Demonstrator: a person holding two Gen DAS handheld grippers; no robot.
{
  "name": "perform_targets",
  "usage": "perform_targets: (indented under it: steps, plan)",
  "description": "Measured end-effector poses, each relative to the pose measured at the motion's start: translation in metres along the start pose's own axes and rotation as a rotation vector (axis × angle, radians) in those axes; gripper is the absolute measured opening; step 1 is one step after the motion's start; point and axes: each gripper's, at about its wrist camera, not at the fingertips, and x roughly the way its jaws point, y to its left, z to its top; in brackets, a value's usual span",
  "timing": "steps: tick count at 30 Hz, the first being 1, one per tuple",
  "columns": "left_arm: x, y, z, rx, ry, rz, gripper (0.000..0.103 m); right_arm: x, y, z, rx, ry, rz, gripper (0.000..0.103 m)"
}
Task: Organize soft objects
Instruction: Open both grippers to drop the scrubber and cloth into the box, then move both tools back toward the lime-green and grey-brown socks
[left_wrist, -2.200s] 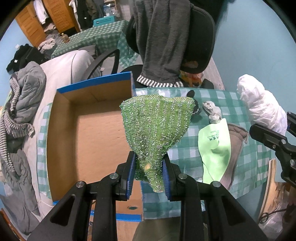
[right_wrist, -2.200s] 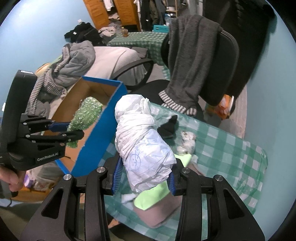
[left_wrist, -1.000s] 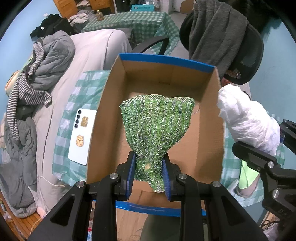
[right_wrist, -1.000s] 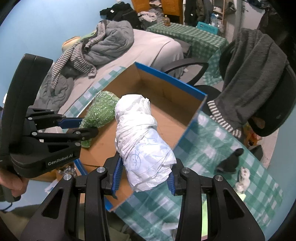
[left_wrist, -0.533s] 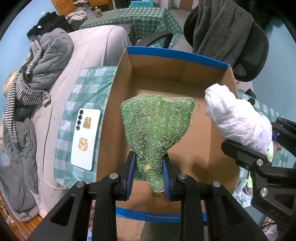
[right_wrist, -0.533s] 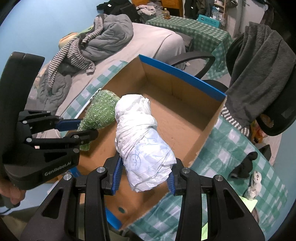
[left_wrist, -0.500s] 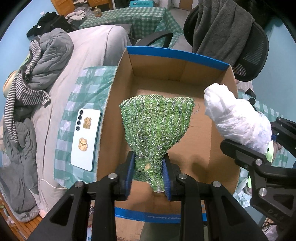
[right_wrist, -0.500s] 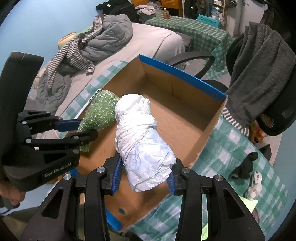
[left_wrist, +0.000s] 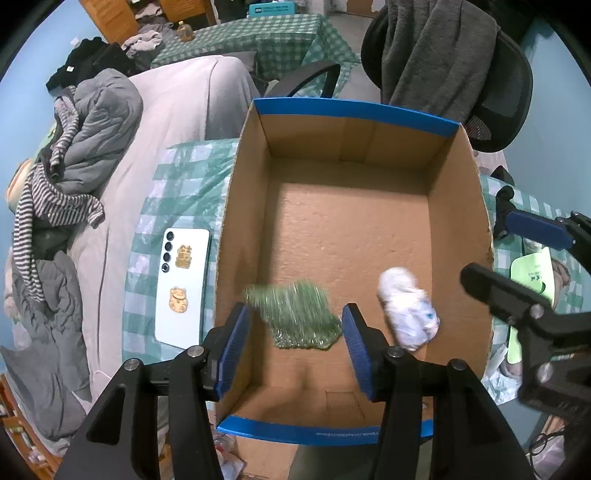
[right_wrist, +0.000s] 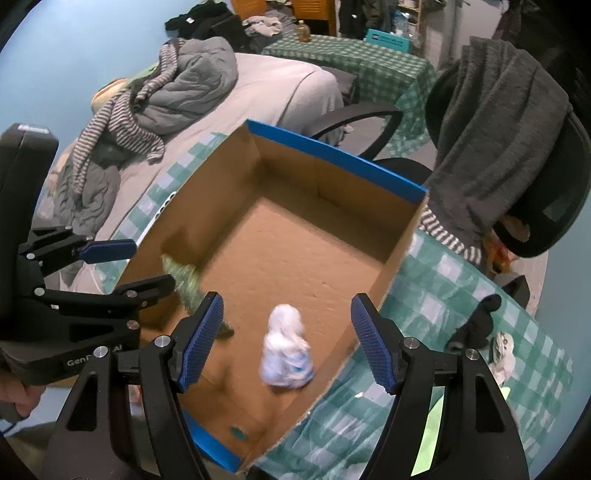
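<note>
A cardboard box (left_wrist: 243, 206) with blue rims stands open on the checked table; it also shows in the right wrist view (right_wrist: 399, 251). A sparkly green cloth (left_wrist: 299, 319) and a white plastic bundle (left_wrist: 408, 314) are motion-blurred in the box near its floor; both are free of the grippers. In the right wrist view the bundle (right_wrist: 286, 350) is near the box's front and the green cloth (right_wrist: 188, 286) is at its left wall. My left gripper (left_wrist: 295, 349) is open and empty above the box's near end. My right gripper (right_wrist: 286, 341) is open and empty above the box.
A white phone (left_wrist: 183, 284) lies on the table left of the box. A green pouch (left_wrist: 532, 273), a black item (right_wrist: 476, 325) and a small grey-white item (right_wrist: 504, 350) lie on the table right of it. An office chair with a grey towel (right_wrist: 495, 129) stands behind. A bed with clothes (left_wrist: 92, 122) is at the left.
Both grippers opened. The green cloth and the white bundle left the jaws and dropped into the box.
</note>
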Motion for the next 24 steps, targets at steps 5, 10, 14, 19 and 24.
perform_targets:
  steps: [5,10,14,19,24]
  plan:
    - [-0.008,-0.004,-0.002,0.009,-0.01,-0.013,0.053,-0.01,-0.01,-0.002,0.038,-0.008,-0.01,0.073]
    - [-0.016,-0.013,-0.002,0.026,-0.015,-0.023,0.054,-0.021,-0.018,-0.007,0.066,-0.02,-0.017,0.073]
    - [-0.022,-0.023,-0.003,0.044,-0.02,-0.032,0.054,-0.03,-0.025,-0.013,0.089,-0.027,-0.018,0.073]
    - [-0.027,-0.039,-0.003,0.07,-0.023,-0.042,0.055,-0.043,-0.037,-0.025,0.119,-0.04,-0.023,0.073]
    - [-0.03,-0.06,-0.005,0.105,-0.025,-0.052,0.057,-0.054,-0.053,-0.041,0.16,-0.043,-0.037,0.073]
